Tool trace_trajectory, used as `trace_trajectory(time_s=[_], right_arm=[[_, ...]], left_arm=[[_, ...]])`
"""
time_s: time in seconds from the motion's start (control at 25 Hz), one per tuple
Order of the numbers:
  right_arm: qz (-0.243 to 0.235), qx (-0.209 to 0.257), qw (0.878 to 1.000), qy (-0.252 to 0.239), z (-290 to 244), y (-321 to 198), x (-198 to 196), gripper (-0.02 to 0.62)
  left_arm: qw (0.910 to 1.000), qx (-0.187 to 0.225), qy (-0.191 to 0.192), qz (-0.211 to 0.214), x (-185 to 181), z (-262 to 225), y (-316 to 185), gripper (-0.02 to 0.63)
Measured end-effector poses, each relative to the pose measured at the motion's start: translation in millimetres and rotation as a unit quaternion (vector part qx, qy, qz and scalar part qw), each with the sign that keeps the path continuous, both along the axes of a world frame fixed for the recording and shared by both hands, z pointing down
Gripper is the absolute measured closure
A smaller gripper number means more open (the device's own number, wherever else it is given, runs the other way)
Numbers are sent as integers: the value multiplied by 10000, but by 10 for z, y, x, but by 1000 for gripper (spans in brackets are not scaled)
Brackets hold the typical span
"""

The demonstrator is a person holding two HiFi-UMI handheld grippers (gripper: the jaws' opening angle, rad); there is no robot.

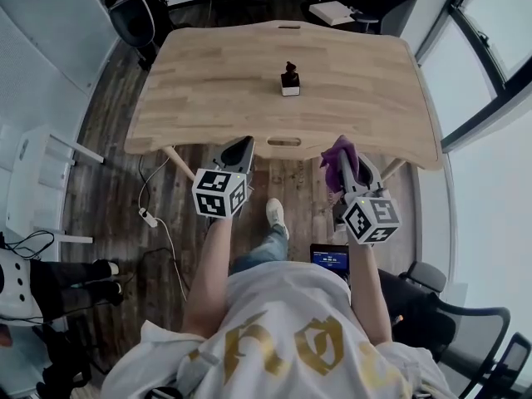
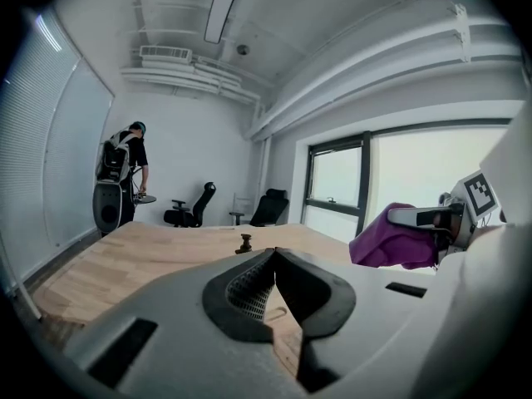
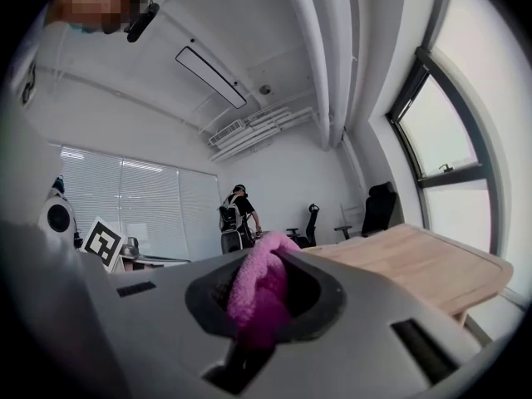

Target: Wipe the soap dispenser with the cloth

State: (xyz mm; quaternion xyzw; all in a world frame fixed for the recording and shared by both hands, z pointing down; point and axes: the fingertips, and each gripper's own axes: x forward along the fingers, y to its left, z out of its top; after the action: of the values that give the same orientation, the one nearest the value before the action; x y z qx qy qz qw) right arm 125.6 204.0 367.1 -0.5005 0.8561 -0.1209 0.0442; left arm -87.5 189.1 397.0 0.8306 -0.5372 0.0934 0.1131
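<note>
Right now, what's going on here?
A person stands at the near edge of the table with a tool in each hand. The right tool is shut on a purple cloth. The left tool is shut and empty. The dispenser stands upright mid-table, well ahead of both tools and not yet touched, so wiping hasn't begun.

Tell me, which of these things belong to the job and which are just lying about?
Job:
- soap dispenser, on the table
- cloth, clamped in the right gripper
- left gripper, shut and empty

Lying about:
- chairs
- power strip on the floor
- small screen
</note>
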Motion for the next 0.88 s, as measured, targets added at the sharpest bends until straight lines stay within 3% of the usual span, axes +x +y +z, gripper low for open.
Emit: trace_trajectory(time_s=[0.24,0.64,0.88], right_arm=[[148,-210,9996,108,87,-816,76,563],[60,-468,9987,179,308,-2207,-239,563],[48,-570,9980,270,425,-2715,-424,563]], left_arm=[[10000,-5,43,85,51,18,-862,597],[9995,-153,48,262,-121,219,-2291,597],[9979,-267,177,560,-132,377,-2870,597]])
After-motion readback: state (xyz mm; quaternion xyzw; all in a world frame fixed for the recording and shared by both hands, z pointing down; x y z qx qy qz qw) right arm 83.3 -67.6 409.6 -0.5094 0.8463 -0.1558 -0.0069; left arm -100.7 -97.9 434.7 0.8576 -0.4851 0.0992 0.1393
